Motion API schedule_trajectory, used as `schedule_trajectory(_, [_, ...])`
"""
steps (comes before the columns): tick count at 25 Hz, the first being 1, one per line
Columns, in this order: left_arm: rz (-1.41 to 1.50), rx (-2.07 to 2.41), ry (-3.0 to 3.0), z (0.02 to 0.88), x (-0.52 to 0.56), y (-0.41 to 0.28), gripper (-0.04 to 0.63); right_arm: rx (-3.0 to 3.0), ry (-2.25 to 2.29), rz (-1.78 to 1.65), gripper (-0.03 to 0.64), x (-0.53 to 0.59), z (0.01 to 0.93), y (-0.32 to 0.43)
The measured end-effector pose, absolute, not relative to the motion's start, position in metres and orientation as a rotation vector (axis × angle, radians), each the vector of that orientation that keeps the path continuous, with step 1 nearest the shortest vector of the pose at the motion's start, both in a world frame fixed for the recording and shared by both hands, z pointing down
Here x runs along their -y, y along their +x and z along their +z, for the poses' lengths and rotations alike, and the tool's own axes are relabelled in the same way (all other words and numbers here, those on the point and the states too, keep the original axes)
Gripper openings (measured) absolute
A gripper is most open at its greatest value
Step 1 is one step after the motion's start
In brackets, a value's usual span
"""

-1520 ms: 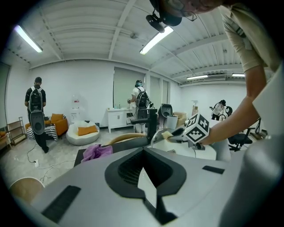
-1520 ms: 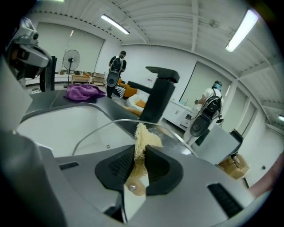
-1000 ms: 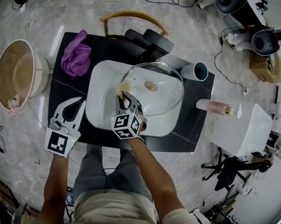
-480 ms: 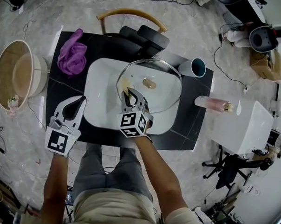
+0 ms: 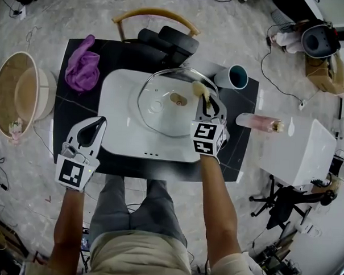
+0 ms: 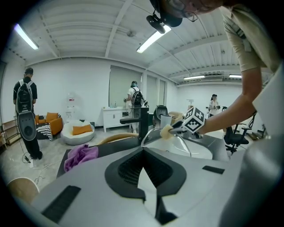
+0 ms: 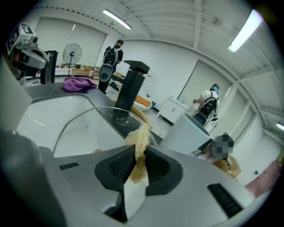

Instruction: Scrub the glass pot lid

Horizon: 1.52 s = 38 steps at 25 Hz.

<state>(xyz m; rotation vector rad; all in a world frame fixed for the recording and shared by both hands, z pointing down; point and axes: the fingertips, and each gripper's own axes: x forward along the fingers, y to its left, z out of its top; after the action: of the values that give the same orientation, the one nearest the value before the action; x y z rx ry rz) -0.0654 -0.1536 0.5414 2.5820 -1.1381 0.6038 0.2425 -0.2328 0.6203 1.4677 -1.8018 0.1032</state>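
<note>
The glass pot lid (image 5: 165, 102) lies in the white basin (image 5: 118, 134), its metal rim (image 7: 75, 117) curving in front of my right gripper. That right gripper (image 5: 204, 100) is at the lid's right rim, shut on a yellow sponge (image 5: 198, 88) that sticks out between the jaws (image 7: 139, 138). My left gripper (image 5: 98, 124) rests over the black counter left of the basin, shut with nothing in it (image 6: 143, 151). From the left gripper view, the sponge (image 6: 167, 131) touches the lid's rim (image 6: 150, 133).
A black faucet (image 5: 167, 40) stands behind the basin. A purple cloth (image 5: 83, 67) lies at the counter's back left, a teal cup (image 5: 236, 77) at the back right, and a pink bottle (image 5: 258, 122) on its side. A round tub (image 5: 20, 90) stands left, a white box (image 5: 299, 148) right.
My right gripper has carried the sponge from the lid's left rim across to its right rim. The left gripper has stayed put.
</note>
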Motion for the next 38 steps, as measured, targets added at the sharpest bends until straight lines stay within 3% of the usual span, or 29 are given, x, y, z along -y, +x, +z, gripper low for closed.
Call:
schedule_trajectory(5, [0.611,1.13,2.584,0.542,0.155,-0.061,0.014,1.751,1.539,0.056,0.064,0.232,0.599,0.276])
schedule_trajectory(24, [0.609,1.128,2.582,0.544,0.154,-0.062,0.014,1.75,1.521,0.02,0.06,0.226,0.604,0.261])
schedule_trajectory(29, [0.605,1.133,2.573,0.549,0.153,-0.068,0.014,1.806,1.412,0.066,0.06,0.211,0.639,0.205])
schedule_trajectory(38, [0.601,1.155,2.557,0.551,0.151,-0.083,0.014,2.034,0.898,0.247,0.06,0.143,0.712,0.035])
